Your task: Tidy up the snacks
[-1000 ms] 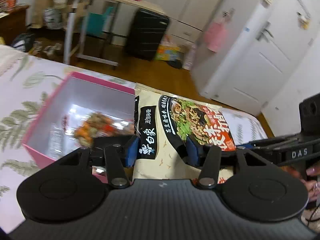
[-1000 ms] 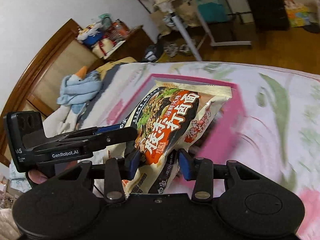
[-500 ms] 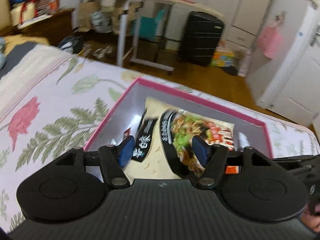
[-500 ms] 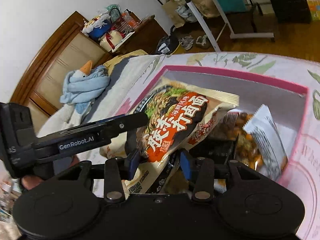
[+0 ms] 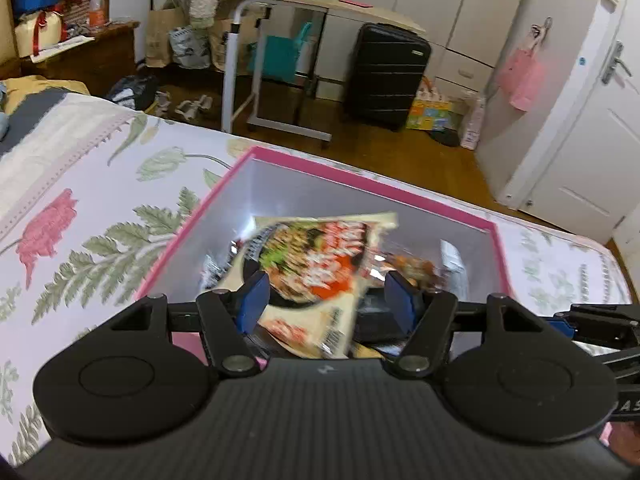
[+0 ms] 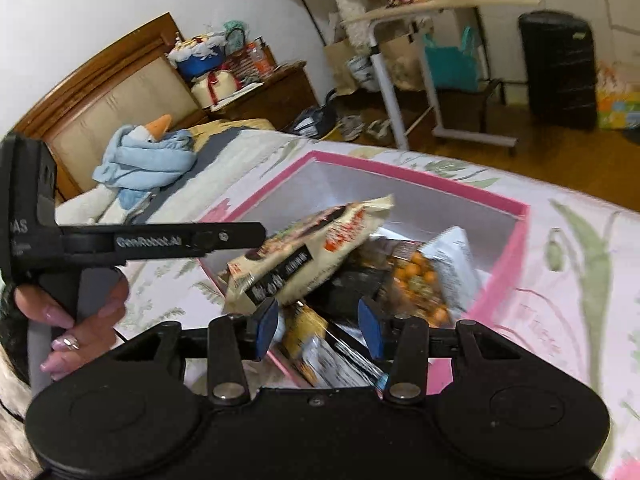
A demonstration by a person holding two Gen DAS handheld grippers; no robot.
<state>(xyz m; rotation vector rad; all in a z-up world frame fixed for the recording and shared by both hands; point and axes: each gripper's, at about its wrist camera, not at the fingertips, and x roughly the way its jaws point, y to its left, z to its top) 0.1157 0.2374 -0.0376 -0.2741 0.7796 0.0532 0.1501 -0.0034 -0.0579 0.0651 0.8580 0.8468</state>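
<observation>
A beige and red noodle packet point(image 5: 320, 264) lies blurred and tilted inside the pink-rimmed box point(image 5: 360, 184), on other snack bags; it also shows in the right wrist view point(image 6: 304, 248). My left gripper point(image 5: 326, 300) is open above the box's near edge, its pads apart from the packet. My right gripper point(image 6: 318, 326) is open and empty over the same box point(image 6: 500, 204). An orange-patterned snack bag point(image 6: 420, 284) and a white packet point(image 6: 452, 256) lie in the box. The left gripper body point(image 6: 160, 240) shows at the left of the right wrist view.
The box sits on a floral bedspread point(image 5: 80, 216). Beyond the bed stand a rolling table point(image 5: 312, 4), a black suitcase point(image 5: 384, 72) and a white door point(image 5: 592, 120). A blue cloth with a plush toy point(image 6: 144, 156) lies near the headboard.
Both grippers have opened and let go of the noodle packet, which has dropped into the pink box. Both have drawn back a little from it.
</observation>
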